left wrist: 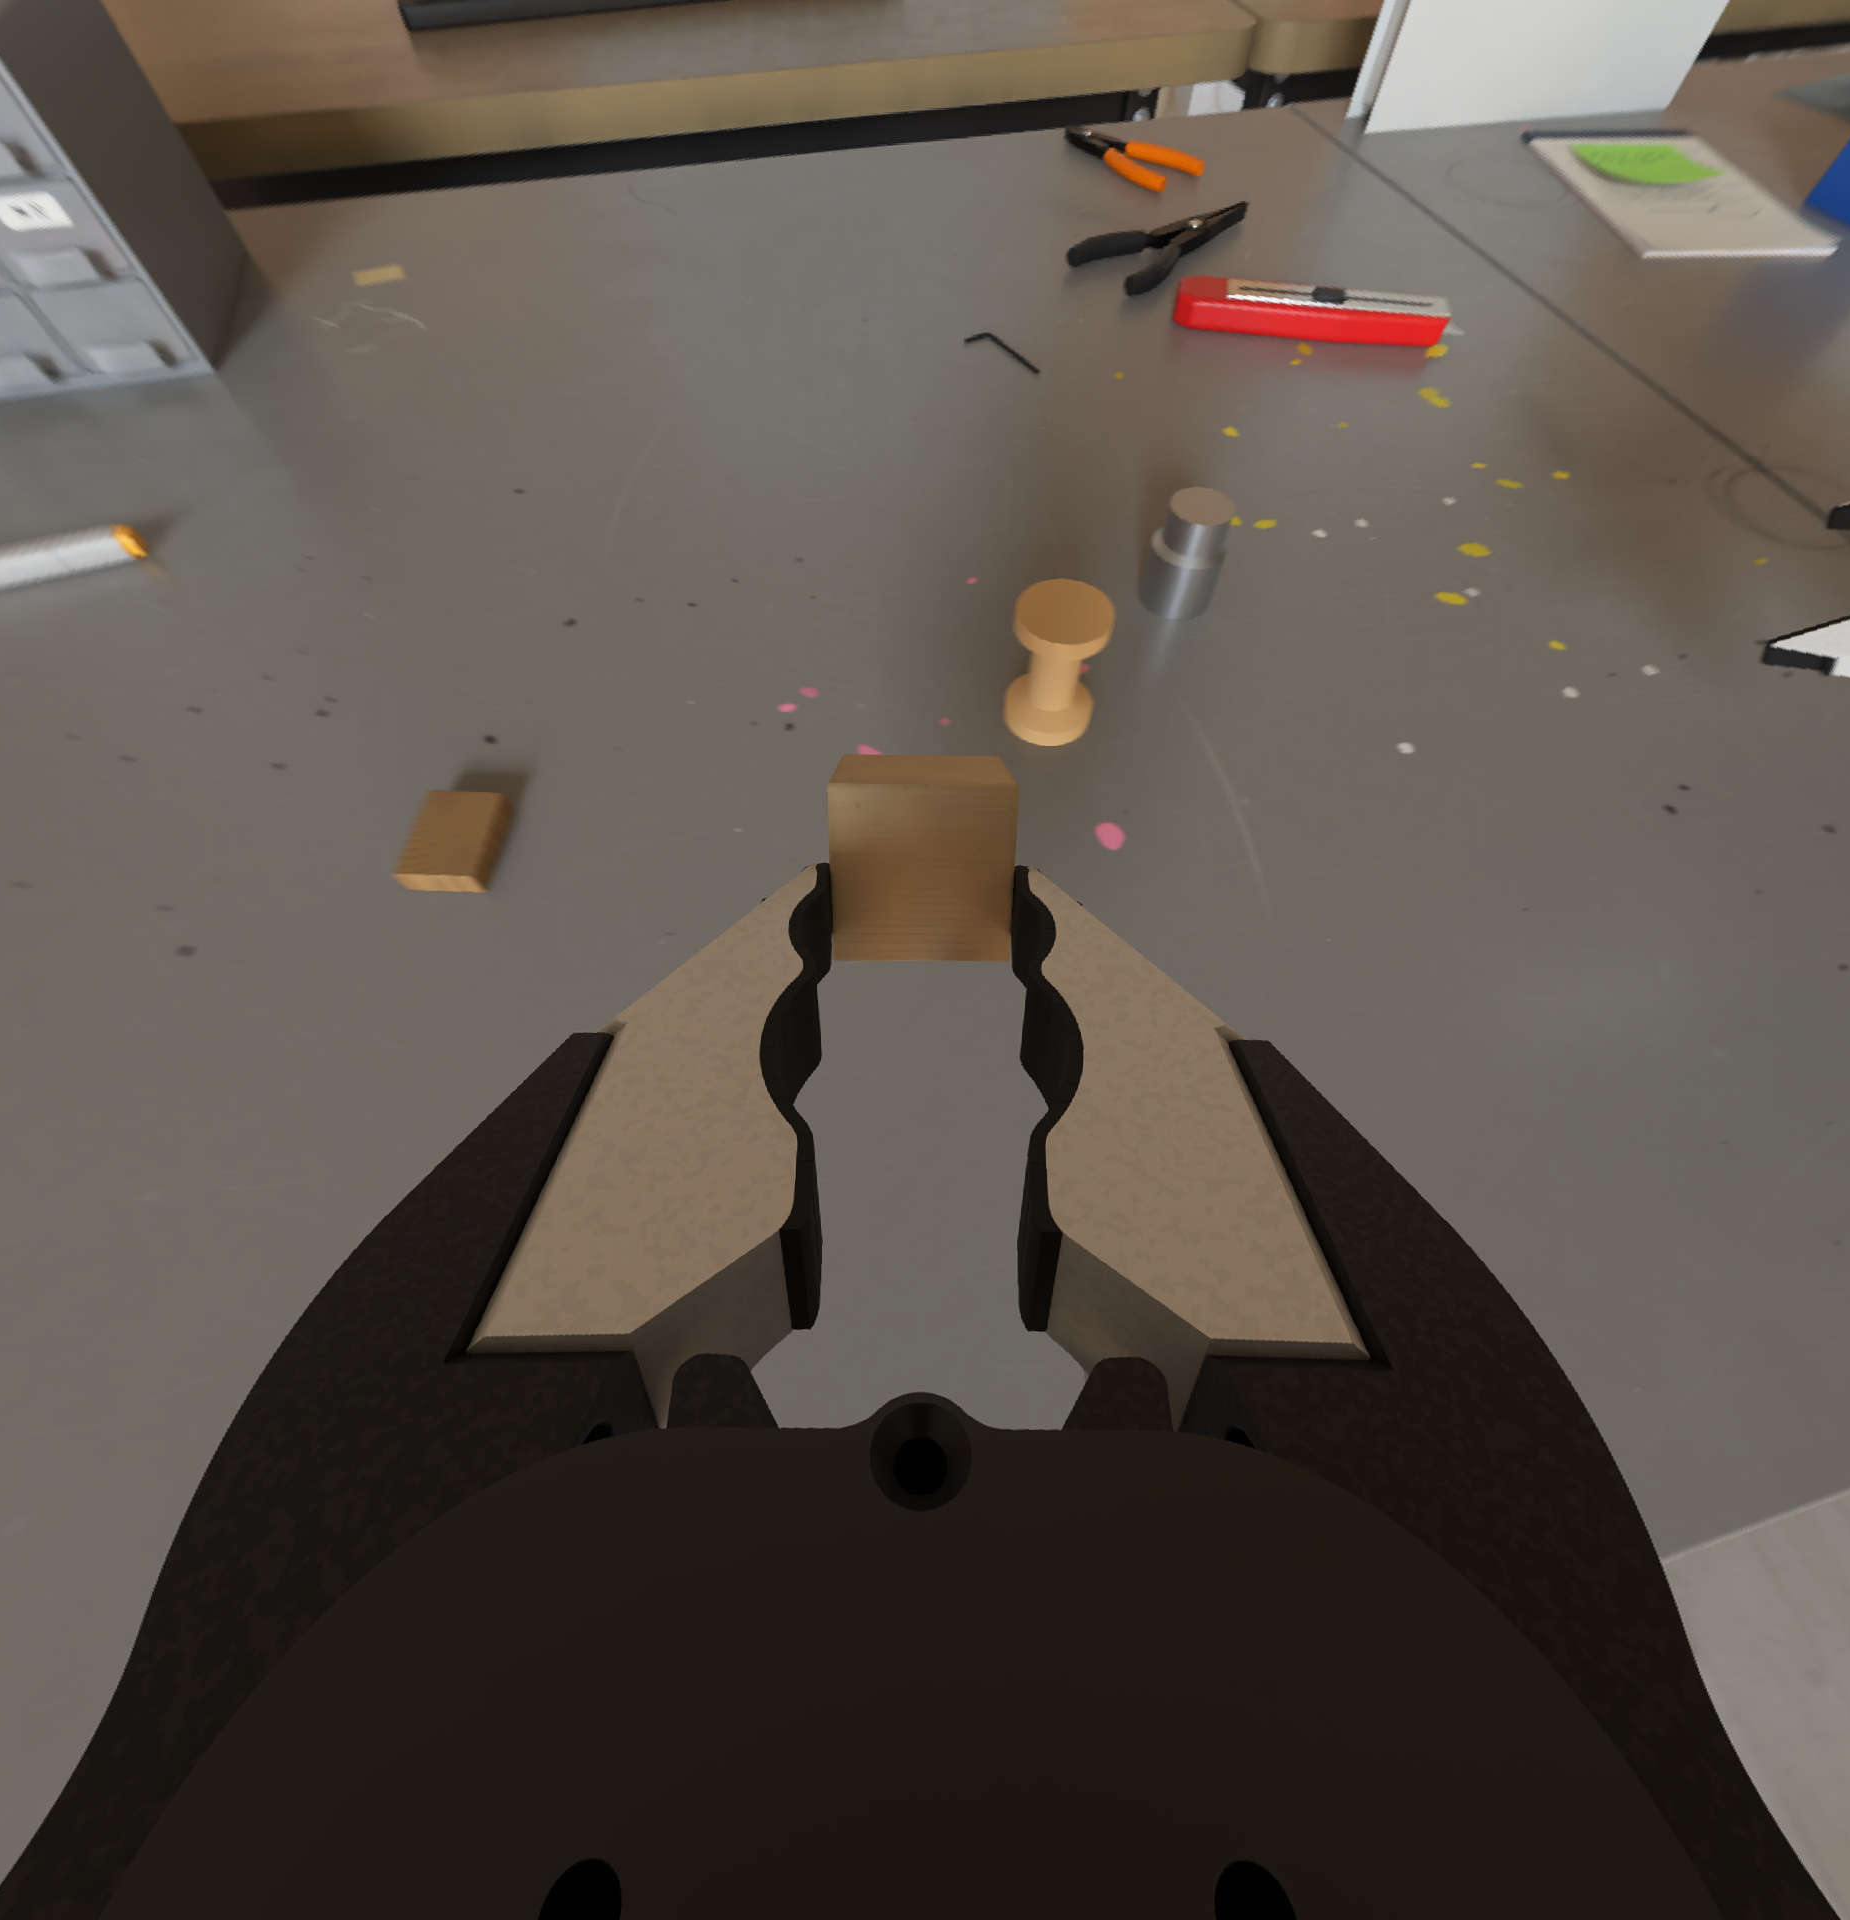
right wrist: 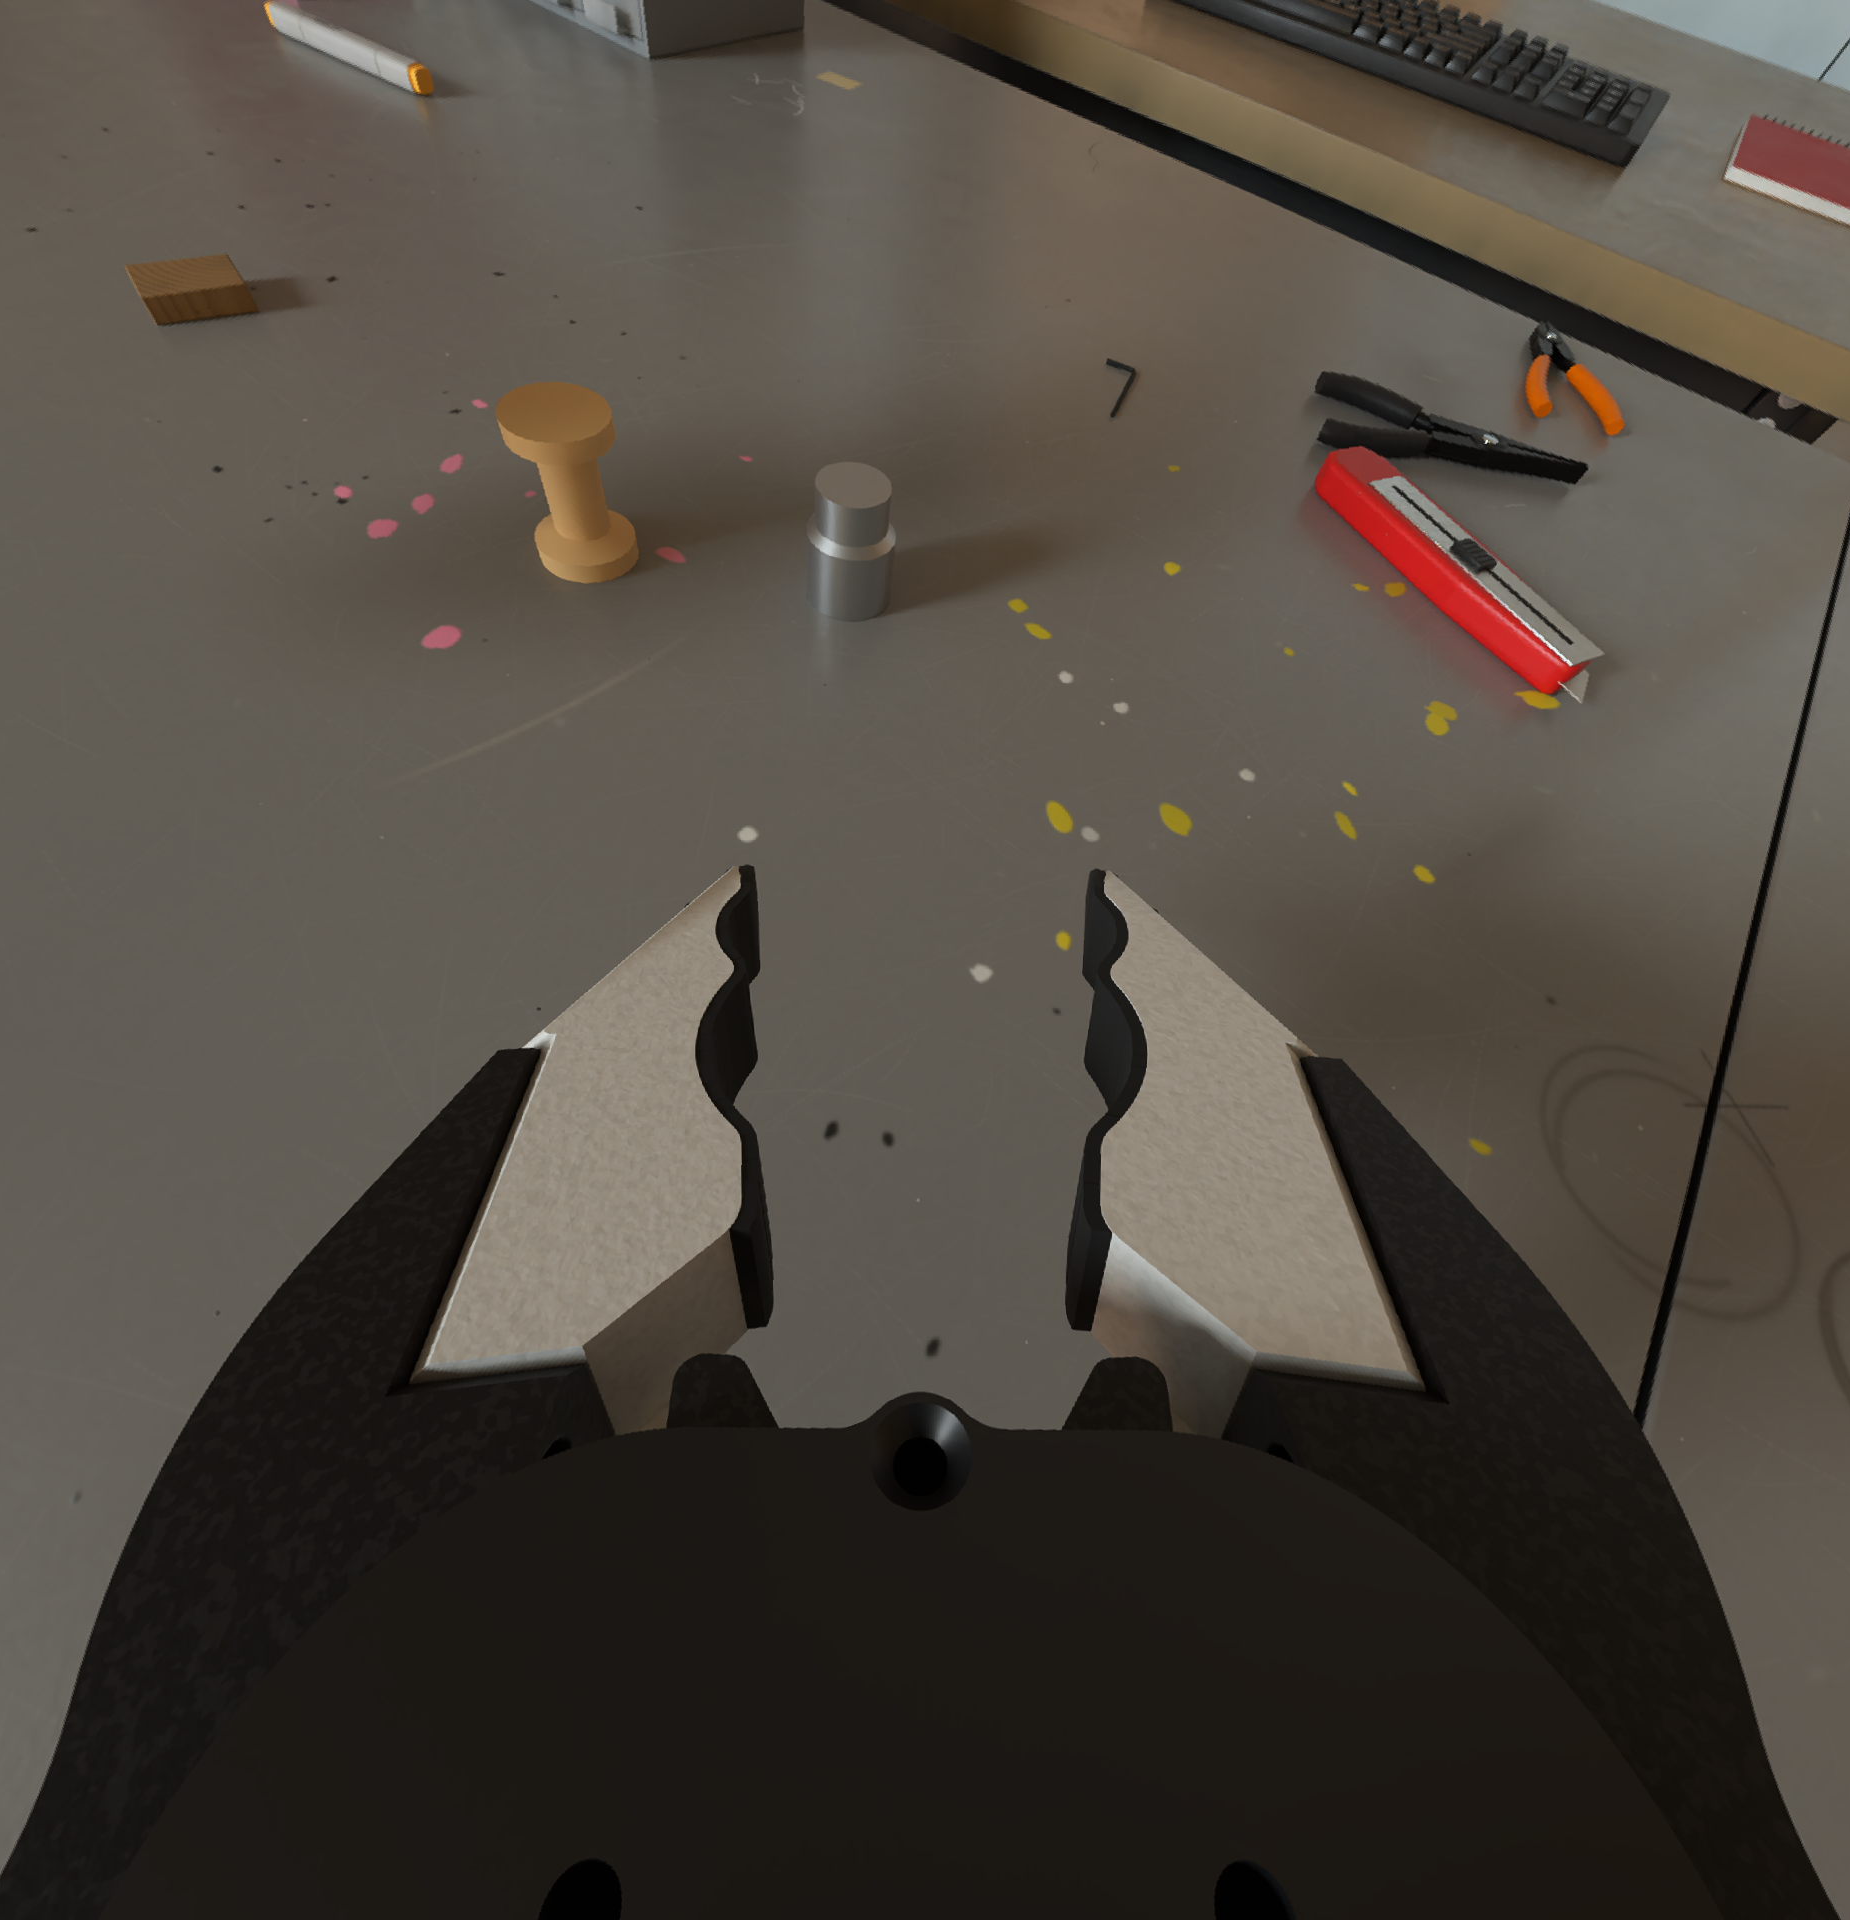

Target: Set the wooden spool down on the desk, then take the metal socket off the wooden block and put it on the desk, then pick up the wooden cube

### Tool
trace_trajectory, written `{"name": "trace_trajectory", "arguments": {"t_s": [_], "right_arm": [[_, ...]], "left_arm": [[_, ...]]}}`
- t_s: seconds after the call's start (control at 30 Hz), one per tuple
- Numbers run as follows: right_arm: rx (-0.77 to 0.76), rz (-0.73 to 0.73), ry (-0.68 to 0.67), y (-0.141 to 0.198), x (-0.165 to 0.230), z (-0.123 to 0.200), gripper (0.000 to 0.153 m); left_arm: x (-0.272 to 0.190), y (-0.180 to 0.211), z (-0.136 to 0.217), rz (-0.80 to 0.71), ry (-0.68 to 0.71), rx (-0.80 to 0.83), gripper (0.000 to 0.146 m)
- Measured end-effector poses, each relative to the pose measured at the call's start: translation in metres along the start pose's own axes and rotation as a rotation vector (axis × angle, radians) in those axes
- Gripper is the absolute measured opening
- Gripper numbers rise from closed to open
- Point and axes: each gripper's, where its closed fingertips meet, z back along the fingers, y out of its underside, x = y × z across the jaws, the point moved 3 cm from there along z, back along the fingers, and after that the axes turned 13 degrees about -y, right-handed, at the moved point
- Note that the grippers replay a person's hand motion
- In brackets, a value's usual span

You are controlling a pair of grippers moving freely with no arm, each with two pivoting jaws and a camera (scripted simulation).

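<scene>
My left gripper (left wrist: 921,906) is shut on the wooden cube (left wrist: 921,847), gripping its two sides at the fingertips; the cube looks raised off the grey desk (left wrist: 692,520). The wooden spool (left wrist: 1056,660) stands upright on the desk just beyond it, and it also shows in the right wrist view (right wrist: 571,483). The metal socket (left wrist: 1186,556) stands upright on the desk to the spool's right (right wrist: 850,540). The flat wooden block (left wrist: 453,840) lies bare at the left (right wrist: 192,288). My right gripper (right wrist: 921,883) is open and empty over the desk, well short of the socket.
A red utility knife (right wrist: 1456,569), black pliers (right wrist: 1440,426), orange pliers (right wrist: 1570,379) and a small hex key (right wrist: 1120,387) lie at the right. A marker (left wrist: 53,556) and a grey drawer cabinet (left wrist: 48,260) are at the left. A keyboard (right wrist: 1451,62) sits on the far bench.
</scene>
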Motion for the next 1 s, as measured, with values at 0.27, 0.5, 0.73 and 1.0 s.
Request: {"name": "trace_trajectory", "arguments": {"t_s": [0.27, 0.5, 0.73, 1.0], "right_arm": [[-0.01, -0.003, 0.003, -0.001, -0.002, 0.003, 0.063], [-0.008, -0.007, -0.005, 0.0, -0.002, 0.002, 0.063], [-0.014, 0.013, -0.013, -0.004, 0.005, 0.003, 0.063], [-0.011, 0.015, -0.017, -0.003, 0.005, 0.003, 0.062]], "left_arm": [[-0.035, -0.003, -0.021, 0.071, 0.047, -0.136, 0.034], [-0.053, -0.002, -0.054, 0.046, 0.065, -0.06, 0.034], [-0.055, 0.006, -0.091, 0.121, 0.064, 0.078, 0.034], [-0.058, 0.014, -0.11, 0.104, 0.058, 0.124, 0.034]]}}
